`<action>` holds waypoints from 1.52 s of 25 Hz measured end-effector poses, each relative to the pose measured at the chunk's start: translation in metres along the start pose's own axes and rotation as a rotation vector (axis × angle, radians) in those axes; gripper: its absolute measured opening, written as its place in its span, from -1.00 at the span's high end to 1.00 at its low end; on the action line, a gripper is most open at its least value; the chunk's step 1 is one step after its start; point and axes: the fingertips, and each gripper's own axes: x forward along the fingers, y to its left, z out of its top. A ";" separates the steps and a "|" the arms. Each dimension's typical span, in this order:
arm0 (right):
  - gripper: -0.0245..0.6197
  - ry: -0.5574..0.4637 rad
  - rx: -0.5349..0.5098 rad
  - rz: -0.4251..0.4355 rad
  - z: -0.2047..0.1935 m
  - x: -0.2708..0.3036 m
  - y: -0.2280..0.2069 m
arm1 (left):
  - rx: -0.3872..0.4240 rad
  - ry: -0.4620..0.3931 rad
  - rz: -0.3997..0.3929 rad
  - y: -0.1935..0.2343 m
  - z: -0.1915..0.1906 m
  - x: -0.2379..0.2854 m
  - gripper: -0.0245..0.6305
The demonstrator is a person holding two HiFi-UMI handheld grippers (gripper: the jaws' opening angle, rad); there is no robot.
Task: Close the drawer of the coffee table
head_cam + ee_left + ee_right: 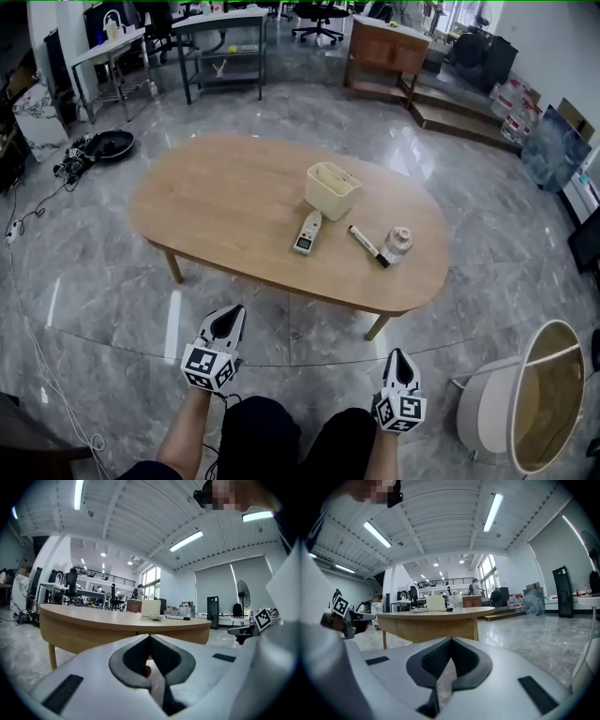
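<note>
Left tongs (230, 317): clenched, tips meeting, nothing between them. Held low over the person's left knee, pointing at the near edge of the worktop (234, 202).

Right tongs (397, 361): likewise clenched and empty, low over the right knee, pointing the same way. The two sets are well apart, one on each side of the dark-trousered legs (272, 436).

Grey marble floor (281, 328) lies between the tongs and the worktop; neither set touches it.

Worktop: oval, light wood, on slim legs, standing mid-floor just beyond the tongs. Both gripper views look at its side band from low down. Drawer cannot be made out in any view.

On its right half:
- cream open-topped box (332, 189), farthest back
- handheld meter with a small screen (307, 232), lying flat, near and left of the box
- marker pen (368, 246), lying flat, right of the meter
- small white jar (397, 244), upright, just beside the pen's near end

Near right: a round white-rimmed side table (525, 398). Desks and chairs line the far wall.
</note>
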 end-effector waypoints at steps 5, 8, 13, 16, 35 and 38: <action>0.84 0.042 -0.036 0.022 -0.013 -0.026 0.008 | 0.002 0.011 0.007 -0.001 0.002 -0.032 0.85; 0.84 0.046 -0.055 0.022 -0.015 -0.039 0.015 | -0.017 0.007 0.027 -0.001 0.003 -0.048 0.85; 0.84 0.048 -0.097 0.065 -0.023 -0.055 0.025 | 0.000 -0.002 0.037 -0.013 0.001 -0.068 0.85; 0.84 0.060 -0.094 0.070 -0.030 -0.066 0.027 | -0.020 -0.012 0.017 -0.023 0.000 -0.075 0.85; 0.84 0.139 -0.103 0.052 -0.075 -0.076 0.043 | -0.025 0.067 -0.053 -0.056 -0.028 -0.059 0.85; 0.84 0.151 -0.085 0.023 -0.080 -0.078 0.036 | -0.023 0.077 -0.067 -0.061 -0.031 -0.057 0.85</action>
